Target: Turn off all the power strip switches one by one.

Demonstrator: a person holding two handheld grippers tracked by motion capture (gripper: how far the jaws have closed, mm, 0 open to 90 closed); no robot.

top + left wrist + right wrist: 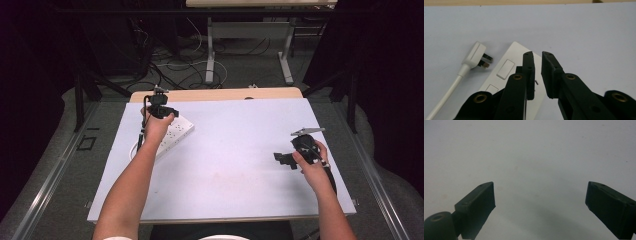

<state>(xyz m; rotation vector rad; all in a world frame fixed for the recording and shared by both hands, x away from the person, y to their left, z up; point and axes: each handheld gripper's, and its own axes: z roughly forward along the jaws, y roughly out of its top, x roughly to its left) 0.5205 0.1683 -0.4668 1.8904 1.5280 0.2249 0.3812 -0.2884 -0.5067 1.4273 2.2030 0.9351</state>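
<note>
A white power strip [178, 131] lies at the table's left, angled toward the far right. My left gripper [162, 109] hovers over its far end. In the left gripper view the strip [507, 65] lies just under the black jaws, with its rocker switches showing. My left gripper [537, 53] has only a narrow gap between its jaws and nothing in it. A white three-pin plug [477, 55] on a white cable [446, 95] lies loose on the sheet beside the strip. My right gripper [281, 159] rests at the table's right; its jaws stand wide apart [540, 192] over bare white surface.
A white sheet covers the table [240, 150], with a strip of wood [215, 94] showing along the far edge. The strip's cable loops [136, 147] by the left forearm. Beyond the table stand another table's legs [210, 55] and floor cables.
</note>
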